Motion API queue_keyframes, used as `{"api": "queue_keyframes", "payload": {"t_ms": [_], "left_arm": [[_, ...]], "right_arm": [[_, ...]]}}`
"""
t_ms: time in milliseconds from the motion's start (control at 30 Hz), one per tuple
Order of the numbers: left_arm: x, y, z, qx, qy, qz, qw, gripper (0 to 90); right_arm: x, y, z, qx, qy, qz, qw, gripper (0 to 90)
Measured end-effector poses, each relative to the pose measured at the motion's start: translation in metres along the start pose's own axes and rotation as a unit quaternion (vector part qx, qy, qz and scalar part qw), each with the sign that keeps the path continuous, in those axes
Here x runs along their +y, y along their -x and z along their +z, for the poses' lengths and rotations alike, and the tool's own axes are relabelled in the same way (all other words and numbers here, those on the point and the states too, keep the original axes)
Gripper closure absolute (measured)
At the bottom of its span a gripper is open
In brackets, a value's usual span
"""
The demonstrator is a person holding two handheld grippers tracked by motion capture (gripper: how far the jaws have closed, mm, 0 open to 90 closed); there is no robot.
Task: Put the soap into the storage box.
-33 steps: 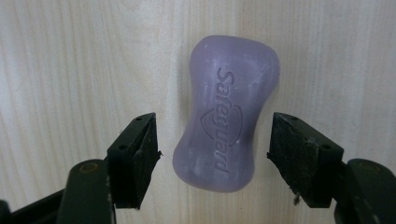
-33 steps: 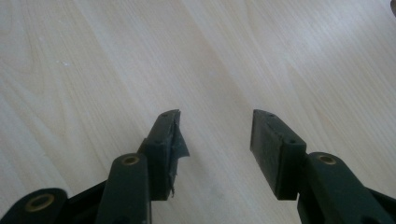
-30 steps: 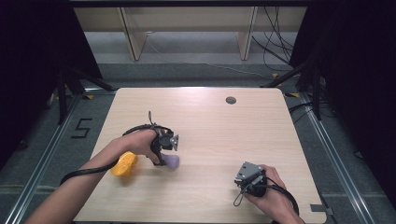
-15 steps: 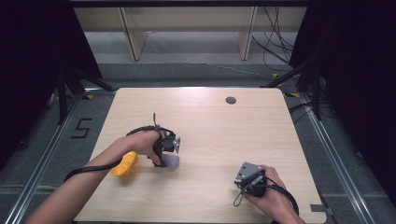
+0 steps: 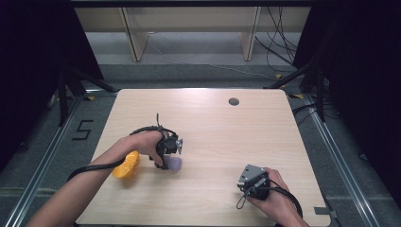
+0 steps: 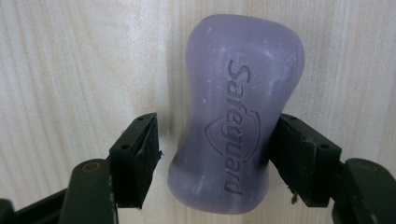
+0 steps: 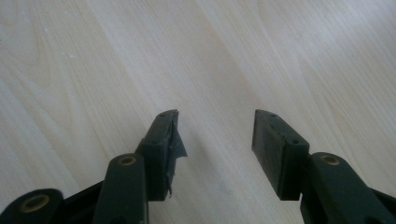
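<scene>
The purple soap bar [image 6: 236, 126] lies flat on the pale wooden surface [image 5: 213, 123], its embossed "Safeguard" lettering facing up and its narrowed waist sitting between the jaws of the left claw [image 6: 215, 158]. In the left gripper view the right-hand jaw touches the bar's side, while a narrow gap shows between the left-hand jaw and the soap, so the grip is not yet complete; the jaws have just been closing around it. In the high view the soap [image 5: 174, 164] rests in the left half of the surface, towards the person's edge, directly beneath the left claw [image 5: 170, 158], which points down at it. Just beside it, under the person's left forearm, lies an orange-yellow object [image 5: 126, 165]. Well apart, near the front right corner, the right claw [image 7: 215, 140] hovers close over bare wood; its jaws stand moderately apart with nothing between them and have just been opening. A small dark round fitting [image 5: 233, 101] sits near the far edge.
</scene>
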State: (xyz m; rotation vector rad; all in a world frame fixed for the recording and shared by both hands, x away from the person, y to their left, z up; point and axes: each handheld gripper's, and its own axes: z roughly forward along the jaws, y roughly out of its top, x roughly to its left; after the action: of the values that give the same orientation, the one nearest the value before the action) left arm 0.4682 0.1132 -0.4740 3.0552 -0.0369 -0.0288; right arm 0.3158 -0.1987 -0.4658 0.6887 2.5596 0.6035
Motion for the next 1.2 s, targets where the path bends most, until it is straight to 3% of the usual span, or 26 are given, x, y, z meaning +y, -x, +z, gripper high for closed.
{"api": "queue_keyframes", "payload": {"t_ms": [800, 1200], "left_arm": [[0.0018, -0.0008, 0.0055, -0.022, -0.009, 0.011, 0.9997, 44.1], [0.0076, -0.0021, 0.0059, -0.035, -0.028, -0.012, 0.9989, 45.8]], "right_arm": [[-0.0008, 0.0008, 0.0024, 0.007, -0.003, -0.007, 0.9999, 50.5], [-0.0012, -0.0006, 0.0026, 0.004, -0.009, 0.003, 0.9999, 49.6]]}}
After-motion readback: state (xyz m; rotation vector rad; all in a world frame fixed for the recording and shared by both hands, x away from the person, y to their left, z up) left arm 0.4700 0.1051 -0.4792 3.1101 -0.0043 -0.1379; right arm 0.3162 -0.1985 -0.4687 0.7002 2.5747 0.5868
